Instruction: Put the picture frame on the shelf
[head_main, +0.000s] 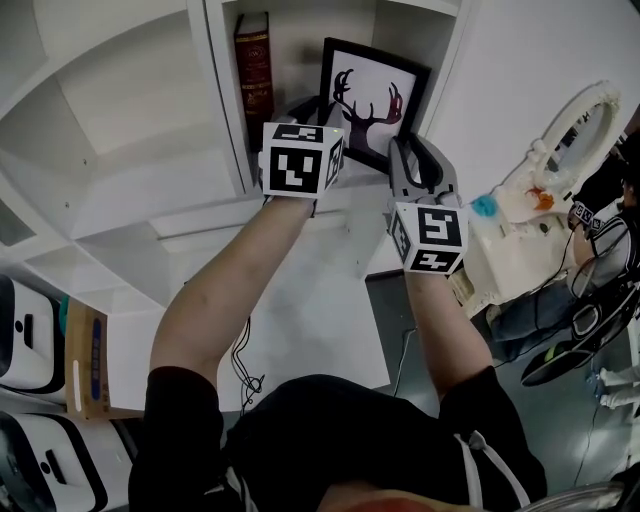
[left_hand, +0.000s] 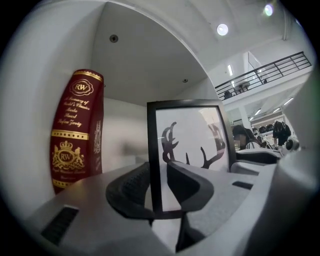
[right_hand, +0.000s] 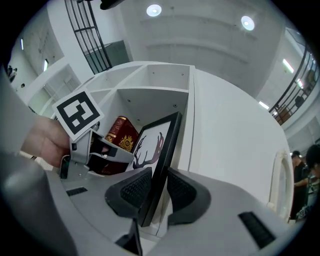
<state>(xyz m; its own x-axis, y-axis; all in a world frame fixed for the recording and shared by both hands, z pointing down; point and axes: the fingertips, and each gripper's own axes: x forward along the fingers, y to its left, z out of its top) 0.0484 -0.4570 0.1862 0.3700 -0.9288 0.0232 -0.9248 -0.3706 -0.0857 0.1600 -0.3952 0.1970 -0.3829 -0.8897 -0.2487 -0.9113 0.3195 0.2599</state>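
Observation:
A black picture frame (head_main: 365, 100) with a deer-antler print stands in a compartment of the white shelf (head_main: 300, 215), leaning back. To its left is an upright dark red book (head_main: 253, 75). My left gripper (head_main: 300, 112) reaches into the compartment at the frame's left edge. In the left gripper view the frame's (left_hand: 192, 145) left edge sits between the jaws of the left gripper (left_hand: 159, 185), with a gap on one side. My right gripper (head_main: 418, 150) is at the frame's right edge. In the right gripper view that edge of the frame (right_hand: 155, 145) stands between the spread jaws of the right gripper (right_hand: 159, 187), which are not pressing it.
The shelf unit has more white compartments (head_main: 110, 120) to the left and a plain white side panel (head_main: 520, 60) to the right. A white machine (head_main: 540, 190) and a seated person (head_main: 605, 250) are at the right. A cardboard box (head_main: 85, 355) stands at the lower left.

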